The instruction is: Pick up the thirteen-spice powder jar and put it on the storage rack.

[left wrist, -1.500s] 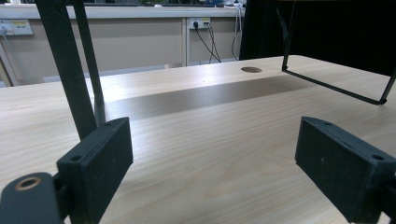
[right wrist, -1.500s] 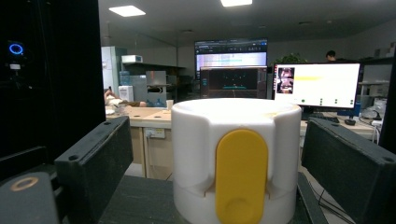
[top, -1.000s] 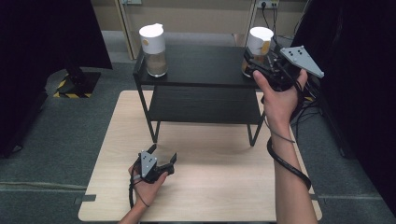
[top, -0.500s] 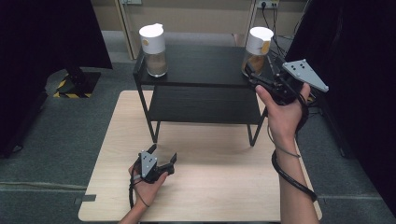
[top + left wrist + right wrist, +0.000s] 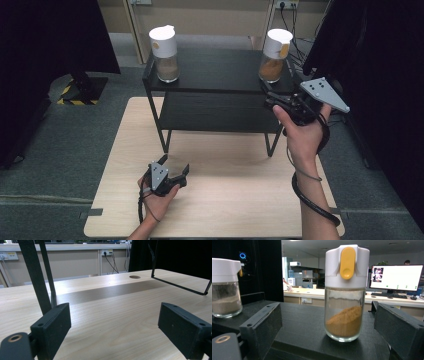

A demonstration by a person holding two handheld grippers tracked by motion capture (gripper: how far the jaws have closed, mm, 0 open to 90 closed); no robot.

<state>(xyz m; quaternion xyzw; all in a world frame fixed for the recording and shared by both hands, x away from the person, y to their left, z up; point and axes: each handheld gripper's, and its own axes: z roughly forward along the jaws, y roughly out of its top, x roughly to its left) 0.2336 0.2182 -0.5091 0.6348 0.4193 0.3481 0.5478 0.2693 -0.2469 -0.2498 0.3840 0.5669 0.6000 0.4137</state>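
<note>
Since a second ago I've drawn my right gripper [image 5: 272,101] back from the orange-powder jar [image 5: 275,55] and lowered it a little — it now sits just off the front right edge of the black shelf [image 5: 215,75], jaws wide apart with nothing between them. My left gripper [image 5: 172,176] hasn't budged: it rests on the wooden table [image 5: 225,200] near my side, also spread and empty, parked there because this job seems to need only one hand for now.

In the right gripper view the jar stands upright on the shelf top, centred between my jaws but apart from both — I judge I've lined up level with its glass body so I can close on it squarely. It holds a sloped heap of orange-brown powder filling roughly the lower half, under a white cap with a yellow flip tab.

Farther along, at the shelf's left end, the second jar [image 5: 164,48] holds a paler, greyish-brown powder under a similar white cap.
</note>
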